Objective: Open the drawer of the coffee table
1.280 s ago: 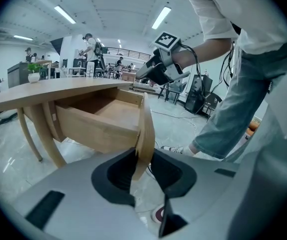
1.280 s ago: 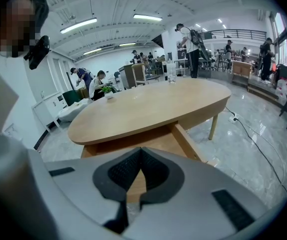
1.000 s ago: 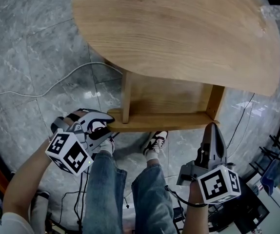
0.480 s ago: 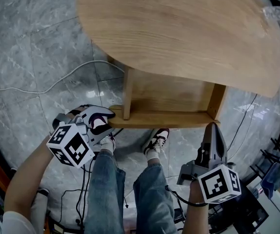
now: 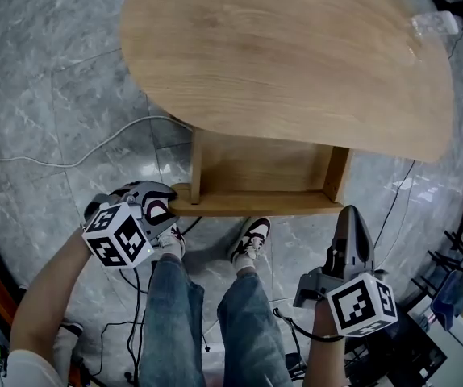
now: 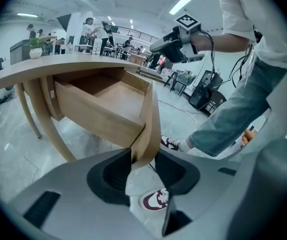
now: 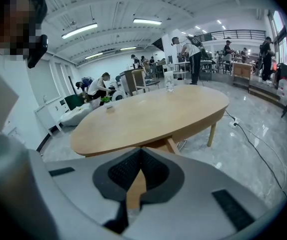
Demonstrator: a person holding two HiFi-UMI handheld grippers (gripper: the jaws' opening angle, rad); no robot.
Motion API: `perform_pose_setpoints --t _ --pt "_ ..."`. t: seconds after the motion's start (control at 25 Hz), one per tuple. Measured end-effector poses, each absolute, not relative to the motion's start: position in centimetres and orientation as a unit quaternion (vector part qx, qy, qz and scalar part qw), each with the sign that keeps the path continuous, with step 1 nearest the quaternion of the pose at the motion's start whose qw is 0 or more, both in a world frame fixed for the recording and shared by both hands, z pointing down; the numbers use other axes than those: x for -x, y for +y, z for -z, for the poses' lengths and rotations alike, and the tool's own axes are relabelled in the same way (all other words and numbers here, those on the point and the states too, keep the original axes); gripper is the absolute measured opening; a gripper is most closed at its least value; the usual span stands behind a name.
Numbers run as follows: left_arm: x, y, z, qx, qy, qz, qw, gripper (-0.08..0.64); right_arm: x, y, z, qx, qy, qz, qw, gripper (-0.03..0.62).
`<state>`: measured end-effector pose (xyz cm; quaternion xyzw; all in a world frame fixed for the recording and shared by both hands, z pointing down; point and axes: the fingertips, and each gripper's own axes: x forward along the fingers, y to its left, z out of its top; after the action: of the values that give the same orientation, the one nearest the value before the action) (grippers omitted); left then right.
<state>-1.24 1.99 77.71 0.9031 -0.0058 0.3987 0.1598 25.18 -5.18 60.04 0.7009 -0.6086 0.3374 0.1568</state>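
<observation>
The oval wooden coffee table [image 5: 296, 55] fills the top of the head view. Its drawer [image 5: 256, 168] stands pulled out toward me, showing a bare wooden floor. My left gripper [image 5: 167, 200] sits at the left end of the drawer front [image 5: 256, 204]. In the left gripper view that board's corner [image 6: 148, 129] lies between the jaws of my left gripper [image 6: 143, 156], which are opening and look slack around it. My right gripper [image 5: 352, 214] hovers just off the drawer's right end, shut and holding nothing. Its pads meet at the tips of the right gripper [image 7: 141, 159].
My legs and shoes [image 5: 252, 236] stand right under the drawer front. Cables [image 5: 70, 156] trail across the marble floor on the left, and black gear [image 5: 457, 272] crowds the lower right. A small clear object [image 5: 433, 24] rests on the table's far right.
My left gripper has rolled a little at the drawer's corner and its jaws have spread. The drawer stays pulled out. The right gripper has barely shifted.
</observation>
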Motion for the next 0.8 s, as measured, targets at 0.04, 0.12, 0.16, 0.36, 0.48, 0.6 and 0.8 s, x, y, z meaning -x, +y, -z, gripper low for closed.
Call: perform_pose_setpoints --t 0.04,0.12,0.16,0.36,0.48,0.6,0.8 --pt "1.4 1.9 -77.8 -0.899 -0.009 -0.407 0.162 0.148 -25.4 -5.3 -59.5 -0.701 -0.609 -0.335 0.155 0.000" --pt "2.0 1.8 -77.9 -0.890 -0.018 -0.422 0.169 0.175 -26.0 -5.7 -58.4 -0.702 -0.613 -0.330 0.152 0.000" --pt "2.4 1.9 -78.0 -0.886 -0.022 -0.430 0.175 0.177 -26.2 -5.8 -57.8 -0.701 -0.615 -0.328 0.151 0.000" --pt "4.6 3.0 -76.3 -0.861 -0.035 -0.462 0.210 0.199 -27.5 -5.5 -54.5 -0.698 -0.624 -0.320 0.142 0.000" --pt "3.9 2.4 -71.7 -0.864 -0.079 -0.440 0.231 0.196 -29.1 -5.3 -52.3 -0.695 -0.629 -0.321 0.137 0.000" --pt "2.4 -1.1 -63.5 -0.879 -0.167 -0.367 0.253 0.191 -29.3 -6.1 -49.9 -0.664 -0.657 -0.332 0.135 0.000" --pt "0.2 -5.0 -48.1 -0.877 -0.327 -0.230 0.267 0.181 -32.0 -6.8 -42.5 -0.629 -0.698 -0.300 0.166 0.000"
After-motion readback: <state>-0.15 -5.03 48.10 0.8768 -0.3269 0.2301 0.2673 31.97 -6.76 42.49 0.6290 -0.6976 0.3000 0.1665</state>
